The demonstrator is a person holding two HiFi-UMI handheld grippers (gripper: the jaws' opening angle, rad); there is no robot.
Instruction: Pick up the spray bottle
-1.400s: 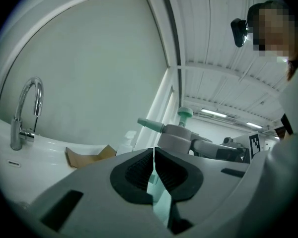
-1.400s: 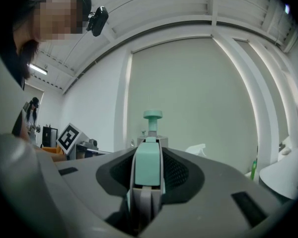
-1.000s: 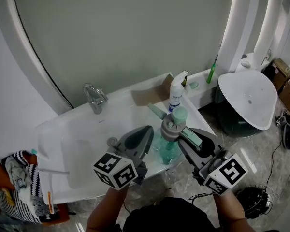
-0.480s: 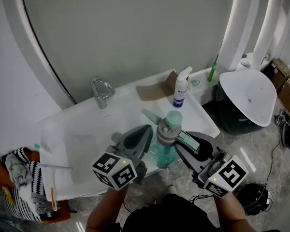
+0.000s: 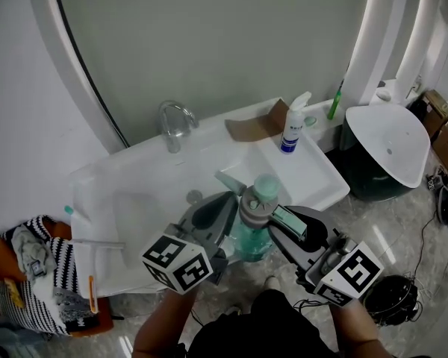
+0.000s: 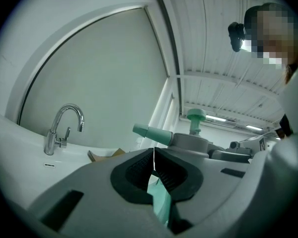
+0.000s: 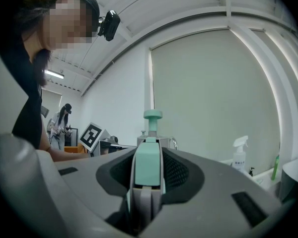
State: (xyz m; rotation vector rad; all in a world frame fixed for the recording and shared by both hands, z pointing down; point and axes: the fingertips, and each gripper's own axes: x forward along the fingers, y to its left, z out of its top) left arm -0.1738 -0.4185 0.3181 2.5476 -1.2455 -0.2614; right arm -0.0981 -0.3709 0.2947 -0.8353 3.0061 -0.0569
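A translucent teal spray bottle (image 5: pixel 252 230) with a grey collar and a teal pump top hangs between my two grippers, in front of the white sink (image 5: pixel 134 200). My left gripper (image 5: pixel 230 213) is shut on it from the left; in the left gripper view a teal sliver sits between the closed pads (image 6: pixel 154 155), with the nozzle (image 6: pixel 149 131) beyond them. My right gripper (image 5: pixel 275 218) is shut on the bottle's teal trigger (image 7: pixel 148 167) from the right. Both grippers point level.
A white spray bottle (image 5: pixel 293 123), a cardboard piece (image 5: pixel 257 127) and a green toothbrush (image 5: pixel 334 99) stand at the sink's back right, by the chrome faucet (image 5: pixel 173 118). A white-lidded dark bin (image 5: pixel 388 140) is at right, striped cloth (image 5: pixel 37 274) at left.
Both grippers have drawn back from the sink together with the teal bottle. The bottle, earlier over the sink's front edge, now hangs in front of it over the floor.
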